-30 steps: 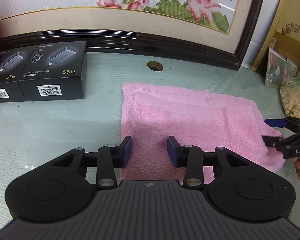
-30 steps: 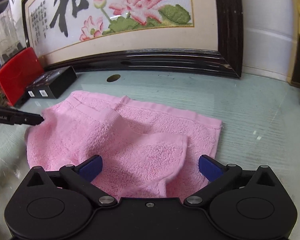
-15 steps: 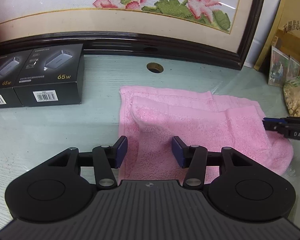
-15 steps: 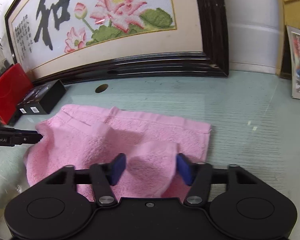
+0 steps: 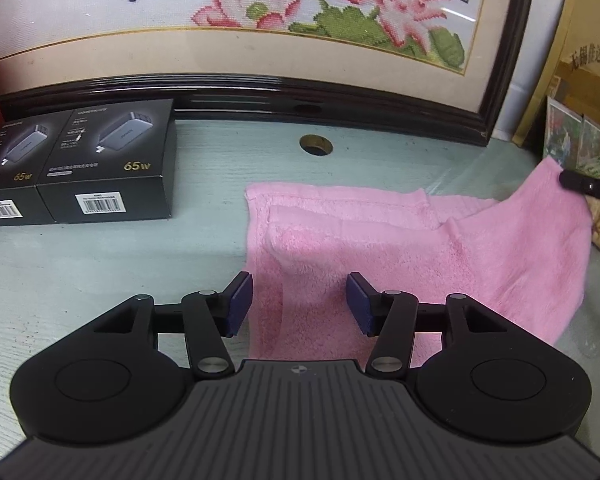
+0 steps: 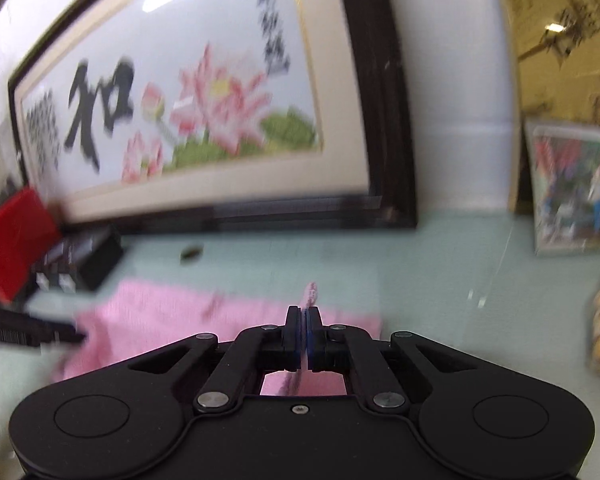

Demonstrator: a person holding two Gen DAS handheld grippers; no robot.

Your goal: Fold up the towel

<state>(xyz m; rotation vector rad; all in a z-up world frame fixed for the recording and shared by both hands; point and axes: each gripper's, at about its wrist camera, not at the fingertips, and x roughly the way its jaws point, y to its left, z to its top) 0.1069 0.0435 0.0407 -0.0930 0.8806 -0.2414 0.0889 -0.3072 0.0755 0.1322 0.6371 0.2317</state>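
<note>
My right tool (image 6: 305,330) is pinched tight on a corner of the towel (image 5: 400,264), a sliver of pink poking up just past its tips, and in the left view that same corner stands lifted at the far right, with the dark tip of the right tool touching it. My left tool (image 5: 298,306) is parted to a middling width with nothing between its pads; it hangs over the towel's near-left part, one pad (image 5: 238,304) about over the left edge and the other above the cloth. I cannot tell whether it touches the pile. The rest of the towel lies flat on the table (image 5: 100,280), already doubled along its far edge, its long axis running left to right, with its left edge well right of the two black boxes (image 5: 76,164). That axis is what I judge the next move depends on: the raised corner sits at the right end, the free left end lies directly ahead of my left tool, so the held corner has to travel leftward along the length to meet it. The right view is smeared, so I cannot say how much cloth is caught. The risk, I think, is a skewed fold if only this one corner leads.
</note>
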